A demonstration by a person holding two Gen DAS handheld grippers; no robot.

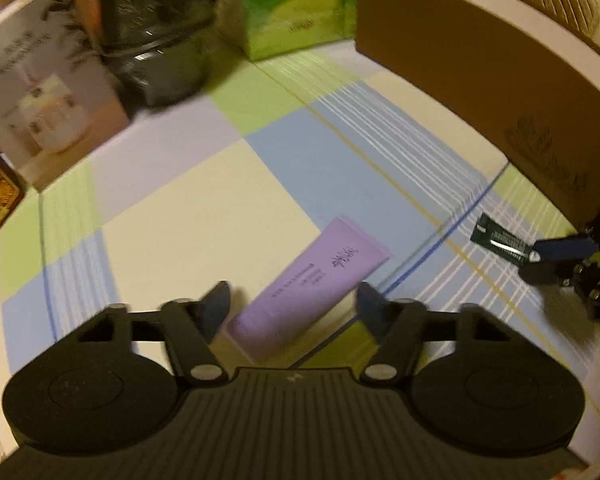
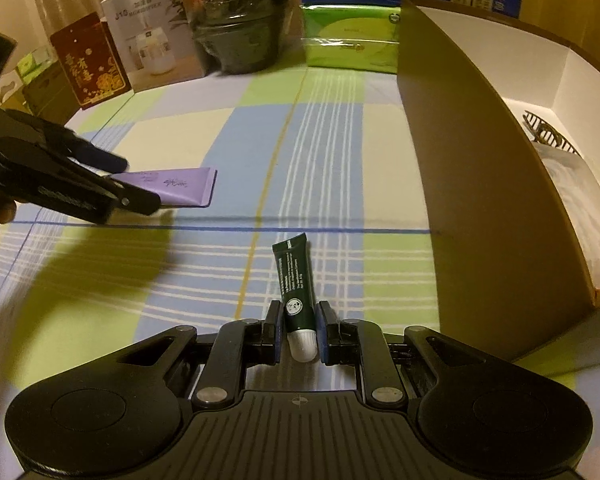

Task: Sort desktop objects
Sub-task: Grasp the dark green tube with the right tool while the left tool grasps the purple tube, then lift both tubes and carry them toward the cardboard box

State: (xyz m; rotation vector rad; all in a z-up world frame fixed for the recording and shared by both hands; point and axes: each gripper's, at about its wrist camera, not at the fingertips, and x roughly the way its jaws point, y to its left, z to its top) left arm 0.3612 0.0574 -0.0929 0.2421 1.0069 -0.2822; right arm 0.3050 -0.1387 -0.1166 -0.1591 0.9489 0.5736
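A purple tube (image 1: 308,288) lies on the checked cloth between the open fingers of my left gripper (image 1: 294,304), cap end toward me; it also shows in the right wrist view (image 2: 176,186), where the left gripper (image 2: 136,184) straddles it. A small dark green tube (image 2: 294,292) with a white cap lies between the fingers of my right gripper (image 2: 298,330), which are close on either side but still a little apart from it. In the left wrist view the green tube (image 1: 500,240) sticks out of the right gripper (image 1: 556,256).
A tall brown cardboard box (image 2: 480,200) with a white inside stands on the right and holds a dark comb-like item (image 2: 548,132). At the back stand a red box (image 2: 90,66), a white product box (image 2: 152,36), a black jar (image 2: 238,20) and green packs (image 2: 352,44).
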